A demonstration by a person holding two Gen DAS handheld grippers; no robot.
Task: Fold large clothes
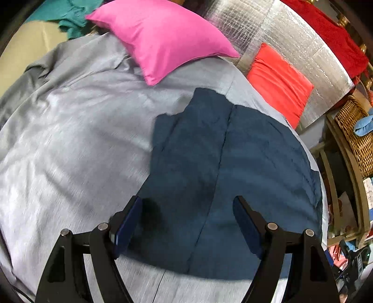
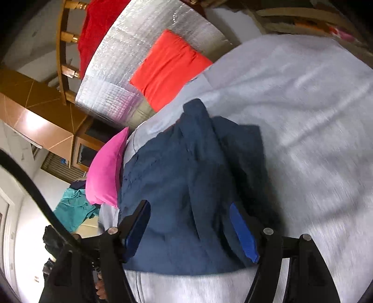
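A dark navy garment (image 1: 228, 177) lies folded lengthwise on a light grey bedsheet (image 1: 77, 139), with a seam running down its middle. My left gripper (image 1: 187, 205) is open and empty, hovering over the garment's near end. In the right wrist view the same navy garment (image 2: 186, 191) lies on the grey sheet (image 2: 303, 116), with a narrow part folded over its top. My right gripper (image 2: 188, 209) is open and empty, jaws wide over the garment's near edge.
A pink pillow (image 1: 160, 37) and an orange-red cushion (image 1: 279, 81) lie at the bed's far side against a silver foil panel (image 1: 291, 35). A wicker basket (image 1: 356, 132) and shelving stand to the right. Teal cloth (image 1: 70, 16) lies beyond the pillow.
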